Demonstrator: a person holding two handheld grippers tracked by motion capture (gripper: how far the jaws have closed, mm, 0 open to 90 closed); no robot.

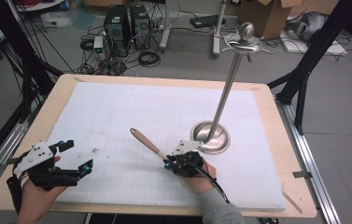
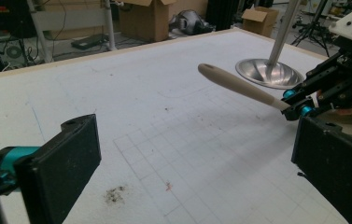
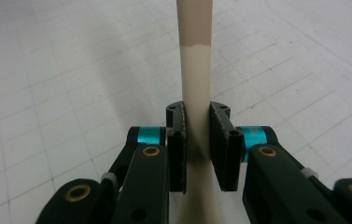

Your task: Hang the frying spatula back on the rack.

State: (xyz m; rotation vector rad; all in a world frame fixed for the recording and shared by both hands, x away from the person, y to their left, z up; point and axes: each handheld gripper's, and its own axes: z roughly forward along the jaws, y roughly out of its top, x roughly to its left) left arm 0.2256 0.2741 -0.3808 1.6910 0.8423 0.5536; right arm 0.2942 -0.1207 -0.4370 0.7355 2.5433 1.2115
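Note:
A utensil with a long beige handle (image 1: 145, 142) slants up and to the left above the white board. My right gripper (image 1: 168, 161) is shut on its lower part. In the right gripper view both pads press the pale shaft (image 3: 194, 70) from either side at my right gripper (image 3: 197, 135). My left gripper (image 1: 78, 156) rests at the board's front left, open, with nothing between its fingers. The left gripper view looks across the board past that gripper's (image 2: 197, 154) wide-apart jaws to the handle (image 2: 239, 86) and my right gripper (image 2: 299, 108).
A tall metal stand with a round dish base (image 1: 211, 136) stands just right of my right hand, its base (image 2: 269, 72) close behind the utensil. A white gridded board (image 1: 117, 107) covers the wooden table (image 1: 66, 88). Computers, cables and boxes lie on the floor beyond.

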